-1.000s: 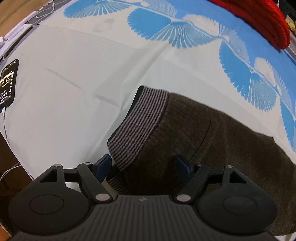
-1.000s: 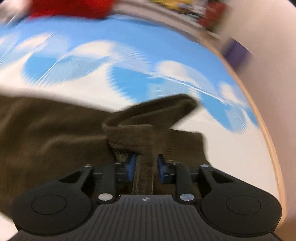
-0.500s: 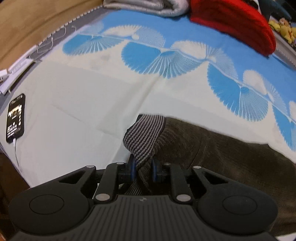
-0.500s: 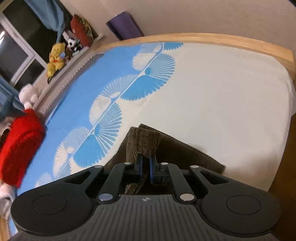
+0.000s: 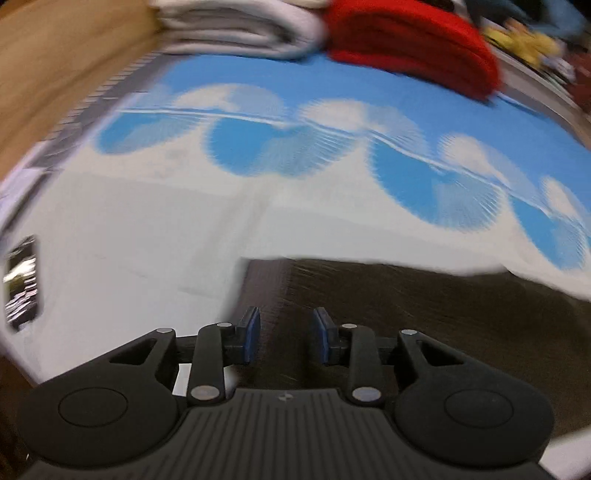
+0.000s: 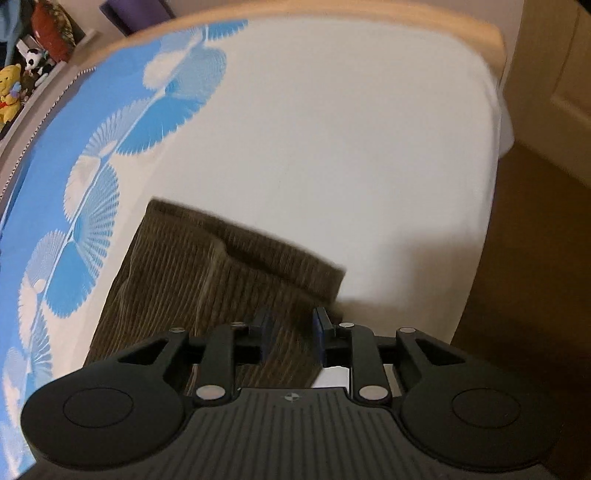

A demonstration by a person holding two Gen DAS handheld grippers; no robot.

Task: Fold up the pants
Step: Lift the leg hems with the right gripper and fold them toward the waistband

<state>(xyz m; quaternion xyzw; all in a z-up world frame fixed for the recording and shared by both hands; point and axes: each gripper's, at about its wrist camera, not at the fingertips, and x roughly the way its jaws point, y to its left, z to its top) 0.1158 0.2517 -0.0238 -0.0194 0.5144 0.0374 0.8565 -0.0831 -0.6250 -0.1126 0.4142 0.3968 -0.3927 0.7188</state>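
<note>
The dark brown corduroy pants (image 5: 424, 306) lie flat on the bed; their waistband end (image 5: 264, 284) is just ahead of my left gripper (image 5: 284, 332). That gripper is open, its blue pads (image 5: 248, 334) apart over the cloth, holding nothing. In the right wrist view the leg cuffs (image 6: 236, 258) lie flat on the white part of the sheet. My right gripper (image 6: 291, 332) is open above the cuff end, nothing between the pads. Both views are motion-blurred.
The bed has a blue and white fan-pattern sheet (image 5: 295, 155). A red cushion (image 5: 413, 40) and folded white bedding (image 5: 236, 29) lie at the far side. A phone (image 5: 22, 280) lies at the left. Stuffed toys (image 6: 14, 81) sit on a shelf. The bed's wooden edge (image 6: 332, 14) curves beyond.
Both grippers were shut on the pants half a second ago, left on the striped waistband, right on a cuff. Both have opened and the cloth now lies flat on the bed.
</note>
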